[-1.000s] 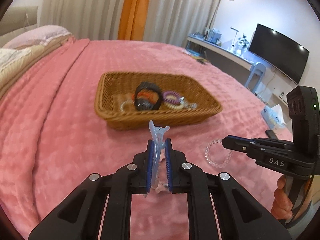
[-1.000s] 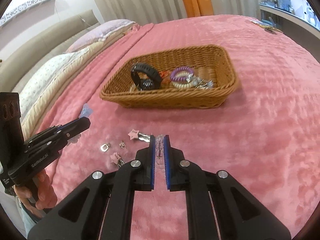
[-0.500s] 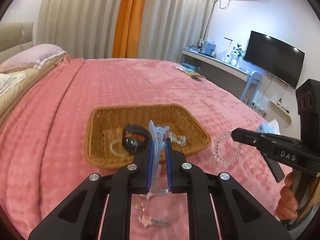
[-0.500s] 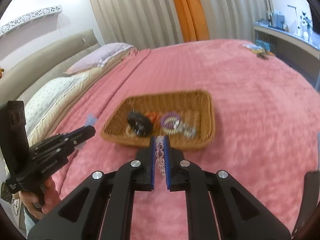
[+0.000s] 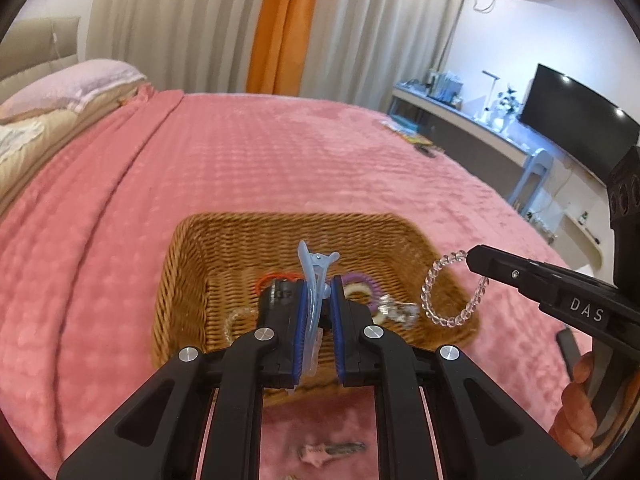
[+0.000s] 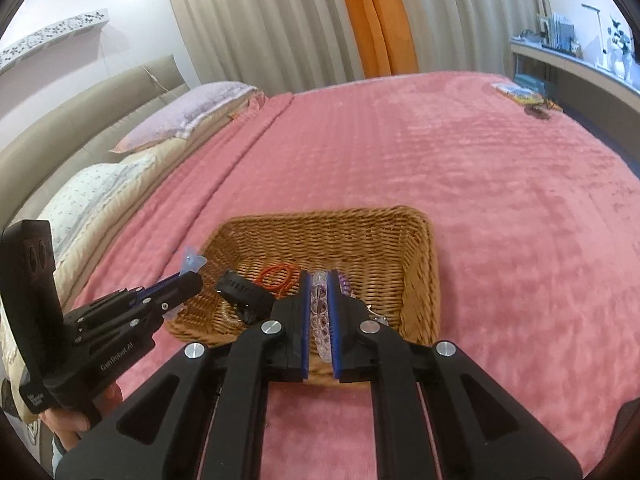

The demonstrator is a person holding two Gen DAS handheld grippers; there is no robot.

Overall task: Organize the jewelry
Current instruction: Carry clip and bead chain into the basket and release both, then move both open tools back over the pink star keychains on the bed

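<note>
The wicker basket [image 5: 192, 280] stands open-topped on the pink blanket [image 5: 260, 160], with bare blanket on its left, right and far sides. Its far half shows bare weave, while the near half is crowded by a black watch [image 6: 244, 292], an orange band [image 6: 276, 274] and a purple coil tie [image 5: 366, 282]. Just in front of the basket a small clip [image 5: 328, 449] lies on the blanket.

"DAS" printed in white on side of right gripper [image 5: 476, 258], read in left wrist view. "GenRobot.AI" printed on body of left gripper [image 6: 188, 280], read in right wrist view.
</note>
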